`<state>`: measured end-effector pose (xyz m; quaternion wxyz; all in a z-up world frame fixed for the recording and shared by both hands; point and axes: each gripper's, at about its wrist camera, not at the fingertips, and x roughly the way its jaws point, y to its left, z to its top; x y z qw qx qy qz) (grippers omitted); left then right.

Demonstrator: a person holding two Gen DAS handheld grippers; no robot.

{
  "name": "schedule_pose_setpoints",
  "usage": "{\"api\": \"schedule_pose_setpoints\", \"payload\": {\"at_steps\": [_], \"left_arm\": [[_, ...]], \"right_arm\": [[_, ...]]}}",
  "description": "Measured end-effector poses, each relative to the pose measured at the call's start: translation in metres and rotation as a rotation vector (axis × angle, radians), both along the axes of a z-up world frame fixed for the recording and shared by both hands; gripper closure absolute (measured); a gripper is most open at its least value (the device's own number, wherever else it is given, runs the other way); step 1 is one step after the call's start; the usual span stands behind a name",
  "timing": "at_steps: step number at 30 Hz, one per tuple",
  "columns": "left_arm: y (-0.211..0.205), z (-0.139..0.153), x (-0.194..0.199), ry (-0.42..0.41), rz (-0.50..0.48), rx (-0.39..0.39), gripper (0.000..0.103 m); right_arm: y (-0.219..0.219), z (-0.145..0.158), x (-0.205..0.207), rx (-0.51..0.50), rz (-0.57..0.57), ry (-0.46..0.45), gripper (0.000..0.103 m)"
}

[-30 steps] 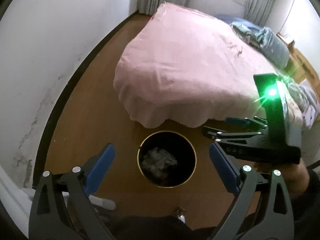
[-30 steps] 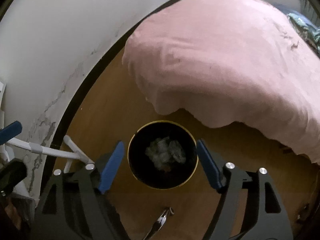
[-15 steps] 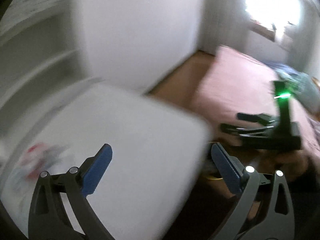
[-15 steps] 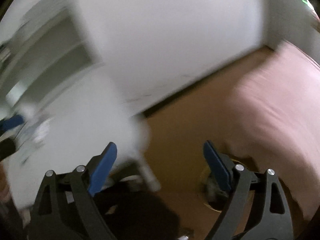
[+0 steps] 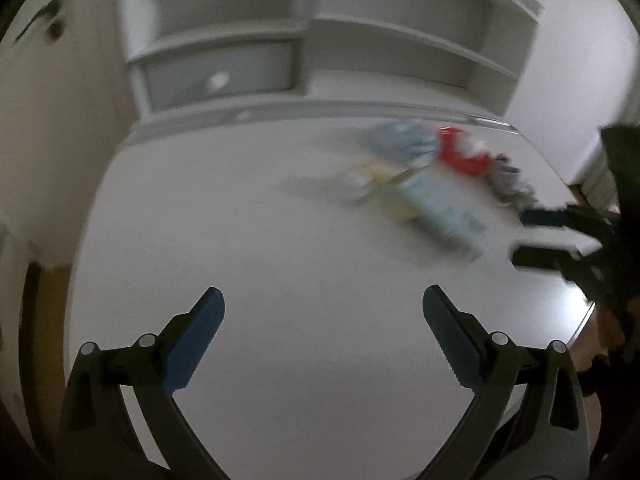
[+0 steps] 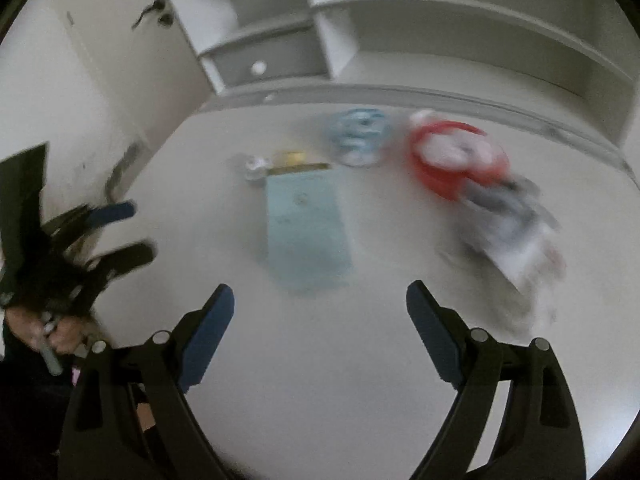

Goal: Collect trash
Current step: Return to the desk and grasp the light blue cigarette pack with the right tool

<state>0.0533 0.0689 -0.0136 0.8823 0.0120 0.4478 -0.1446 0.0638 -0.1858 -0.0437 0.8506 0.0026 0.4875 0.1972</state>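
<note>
- Smeared by motion blur in both views — the trash on the desk [image 6: 320,360]; no label legible.
- Red item [image 6: 456,156] with white inside: kind unclear.
- Grey-and-white wrapper [image 6: 516,232]: worst streaked, outline lost.
- Pale blue flat pack [image 6: 306,216]: print unreadable.
- Bluish clear lump [image 6: 358,136] and small clear bit [image 6: 254,166]: too blurred to identify.
- Right gripper [image 5: 536,236]: cut off at the left view's edge — fingers only, blurred.
- Hand [image 6: 48,328] on the left gripper [image 6: 120,232]: partly out of frame.
</note>
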Motion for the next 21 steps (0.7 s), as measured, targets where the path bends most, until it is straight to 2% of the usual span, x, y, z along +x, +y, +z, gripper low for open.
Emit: {"api": "schedule_pose_setpoints", "payload": {"at_steps": [3,6,8,10,15,21], "left_arm": [[0.026,-0.005,-0.009,0.002,0.027,-0.008,0.007],[0.038,-0.009,-0.007,0.007,0.039,-0.015,0.007],[0.036,-0.011,-0.001,0.013,0.034,-0.02,0.007],[0.032,-0.008,0.005,0.009,0.02,-0.012,0.007],[0.009,-0.004,0.038,-0.012,-0.013,-0.011,0.007],[-0.04,-0.007,0.086,-0.001,-0.054,0.019,0.007]], "right_arm": [[0.023,-0.011,0.024,-0.036,0.029,0.029,0.019],[0.033,-0.023,0.041,-0.055,0.026,0.057,0.027],[0.04,-0.024,0.046,-0.081,0.024,0.041,0.032],[0.038,-0.022,0.047,-0.092,0.019,0.029,0.046],[0.023,-0.009,0.032,-0.075,-0.009,-0.019,0.047],[-0.009,0.005,0.007,-0.042,-0.047,-0.04,0.047]]}}
